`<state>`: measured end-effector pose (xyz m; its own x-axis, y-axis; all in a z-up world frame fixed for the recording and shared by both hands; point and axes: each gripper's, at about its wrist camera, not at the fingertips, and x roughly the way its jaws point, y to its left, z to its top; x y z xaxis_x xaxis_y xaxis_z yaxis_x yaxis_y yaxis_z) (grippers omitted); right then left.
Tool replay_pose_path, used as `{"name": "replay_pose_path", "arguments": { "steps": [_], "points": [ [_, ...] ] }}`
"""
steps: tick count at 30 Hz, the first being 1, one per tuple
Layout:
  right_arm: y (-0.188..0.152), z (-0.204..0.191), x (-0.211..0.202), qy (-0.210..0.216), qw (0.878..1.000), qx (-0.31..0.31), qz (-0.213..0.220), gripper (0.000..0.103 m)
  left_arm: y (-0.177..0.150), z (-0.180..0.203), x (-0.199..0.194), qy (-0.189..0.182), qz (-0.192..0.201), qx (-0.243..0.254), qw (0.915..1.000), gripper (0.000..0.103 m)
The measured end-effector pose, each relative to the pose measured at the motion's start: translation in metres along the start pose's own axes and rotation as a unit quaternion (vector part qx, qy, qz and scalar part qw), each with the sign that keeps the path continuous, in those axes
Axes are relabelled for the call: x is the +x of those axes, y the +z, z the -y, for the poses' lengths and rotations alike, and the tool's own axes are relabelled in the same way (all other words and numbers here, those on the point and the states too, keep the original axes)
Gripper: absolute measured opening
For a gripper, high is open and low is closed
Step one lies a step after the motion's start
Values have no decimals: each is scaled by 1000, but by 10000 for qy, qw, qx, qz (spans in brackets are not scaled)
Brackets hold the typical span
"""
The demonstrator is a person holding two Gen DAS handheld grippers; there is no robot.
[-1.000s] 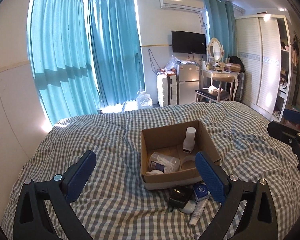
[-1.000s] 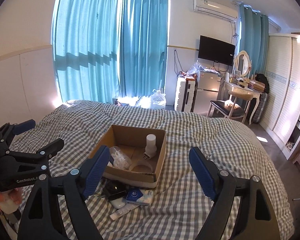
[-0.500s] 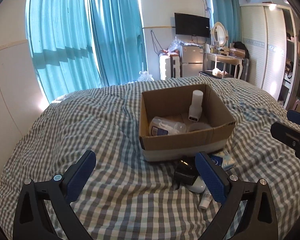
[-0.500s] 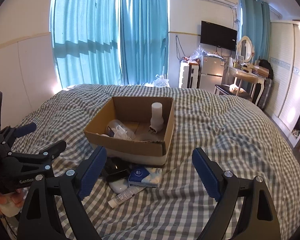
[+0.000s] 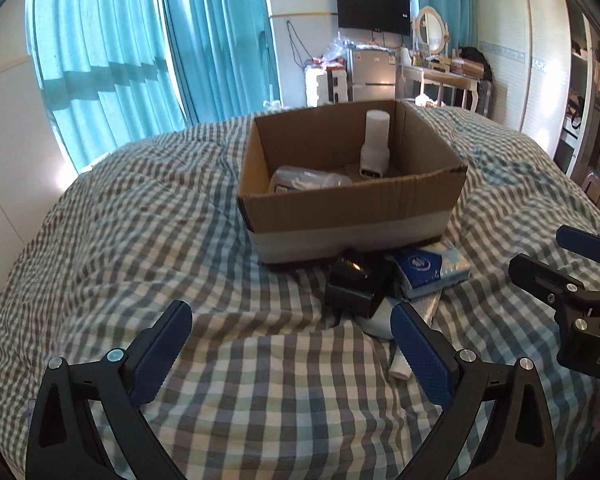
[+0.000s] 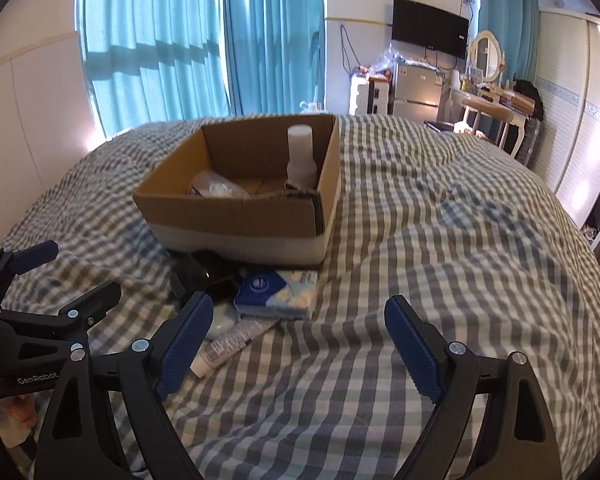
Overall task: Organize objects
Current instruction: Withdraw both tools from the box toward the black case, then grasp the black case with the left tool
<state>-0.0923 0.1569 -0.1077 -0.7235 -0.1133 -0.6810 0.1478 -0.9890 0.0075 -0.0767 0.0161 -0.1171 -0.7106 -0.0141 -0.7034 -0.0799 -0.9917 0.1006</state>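
Bright window backlight, fisheye-warped edges

Both grippers are lower and closer to the bed (image 5: 140, 240) now than a second ago. The box (image 5: 352, 216) looks bigger and sits higher in both views. From the left gripper (image 5: 290, 344), less of the box's inside shows. The small pile in front of the box is much nearer. The tissue pack (image 6: 278, 290) and the tube (image 6: 230, 346) now lie just past the right gripper (image 6: 300, 342).
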Motion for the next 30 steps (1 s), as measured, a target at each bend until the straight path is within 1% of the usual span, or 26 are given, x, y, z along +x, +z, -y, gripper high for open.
{"name": "replay_pose_path", "arguments": {
  "steps": [4,10,15,20,23,26,30],
  "points": [
    [-5,0,7,-58,9999,12,-120,88,-3,4,16,41,-211,42,9998,102],
    [-5,2,16,-31,9996,76,-278,88,2,13,41,-14,-437,147,9989,102],
    [4,9,24,177,9986,298,-394,88,5,20,60,-134,-581,297,9978,102],
    [20,14,38,101,9985,316,-436,88,13,26,82,-286,-702,374,9964,102],
    [19,19,47,118,9977,434,-503,88,16,26,102,-343,-876,325,9950,102],
    [15,23,57,97,9961,565,-665,88,17,23,122,-474,-1071,125,9930,102],
    [12,24,62,85,9951,653,-742,88,18,24,135,-545,-1126,60,9921,102]
  ]
}}
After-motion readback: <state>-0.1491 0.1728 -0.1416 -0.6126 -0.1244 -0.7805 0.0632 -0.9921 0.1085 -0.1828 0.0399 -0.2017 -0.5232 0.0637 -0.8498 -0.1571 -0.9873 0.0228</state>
